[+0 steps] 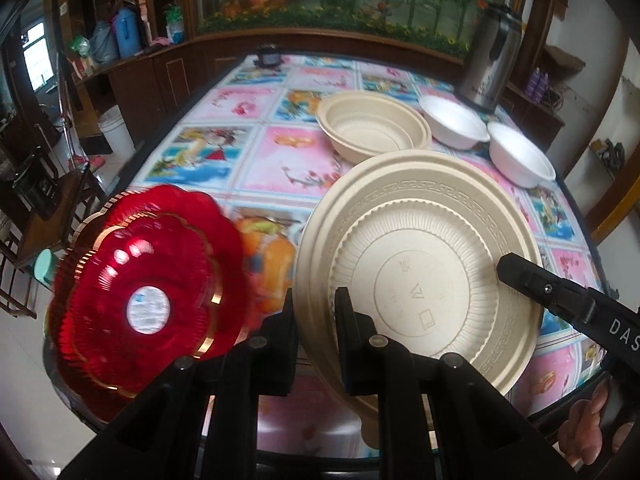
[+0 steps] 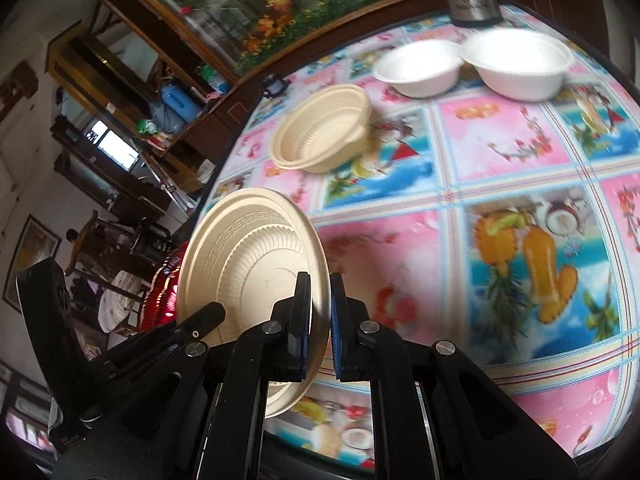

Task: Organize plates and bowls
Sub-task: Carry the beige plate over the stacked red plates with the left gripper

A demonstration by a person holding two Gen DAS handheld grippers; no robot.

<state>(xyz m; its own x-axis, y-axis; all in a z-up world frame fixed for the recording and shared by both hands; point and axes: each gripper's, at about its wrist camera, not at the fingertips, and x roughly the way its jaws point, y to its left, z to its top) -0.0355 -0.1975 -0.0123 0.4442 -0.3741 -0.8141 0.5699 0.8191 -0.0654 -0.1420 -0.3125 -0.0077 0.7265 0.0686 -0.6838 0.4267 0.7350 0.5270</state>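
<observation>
A large beige plate point(image 1: 420, 264) is held up off the table, tilted; a smaller beige plate seems nested inside it. My left gripper point(image 1: 316, 304) is shut on its near rim. My right gripper point(image 2: 320, 292) is shut on its opposite rim point(image 2: 256, 264), and one right finger point(image 1: 532, 280) shows over the plate in the left wrist view. Red glass plates point(image 1: 148, 280) are stacked at the table's near left edge. Stacked beige bowls point(image 1: 372, 126) and two white bowls point(image 1: 454, 122) point(image 1: 520, 156) sit further back.
The table point(image 1: 256, 156) has a colourful picture tablecloth. A steel thermos point(image 1: 492, 64) stands at the far right corner and a small dark object point(image 1: 268, 56) at the far edge. Wooden cabinets and a white bucket point(image 1: 116, 130) stand to the left.
</observation>
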